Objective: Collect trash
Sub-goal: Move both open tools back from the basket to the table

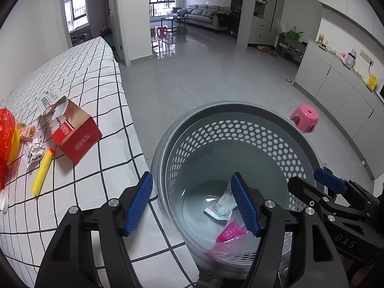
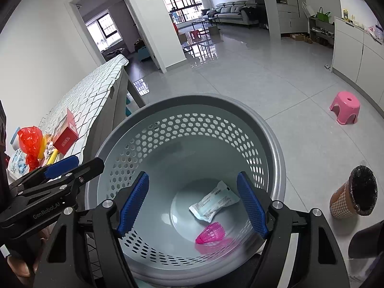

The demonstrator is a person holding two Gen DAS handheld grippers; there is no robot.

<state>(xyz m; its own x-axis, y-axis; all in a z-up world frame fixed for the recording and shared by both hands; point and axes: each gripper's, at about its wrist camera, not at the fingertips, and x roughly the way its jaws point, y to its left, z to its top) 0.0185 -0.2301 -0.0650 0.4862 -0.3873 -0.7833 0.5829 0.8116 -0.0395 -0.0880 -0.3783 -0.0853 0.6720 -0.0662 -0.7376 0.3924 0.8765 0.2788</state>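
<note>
A grey perforated basket [image 1: 242, 110] stands on the floor beside the table; in the right wrist view [image 2: 189, 105] it fills the middle. Inside lie a white packet [image 1: 222, 204] [image 2: 212, 205] and a pink mesh piece [image 1: 230, 232] [image 2: 211, 234]. My left gripper [image 1: 192, 204] is open and empty, over the table edge and basket rim. My right gripper [image 2: 192, 204] is open and empty above the basket. On the table lie a red box [image 1: 72, 129], a yellow tube [image 1: 43, 170], crumpled paper [image 1: 34, 152] and a red plastic bag [image 1: 6, 134].
The table has a white checked cloth [image 1: 84, 72]. A pink stool [image 1: 304, 117] [image 2: 345, 110] stands on the tiled floor. A small lined bin [image 2: 355, 196] stands at the right. White cabinets [image 1: 336, 81] line the right wall.
</note>
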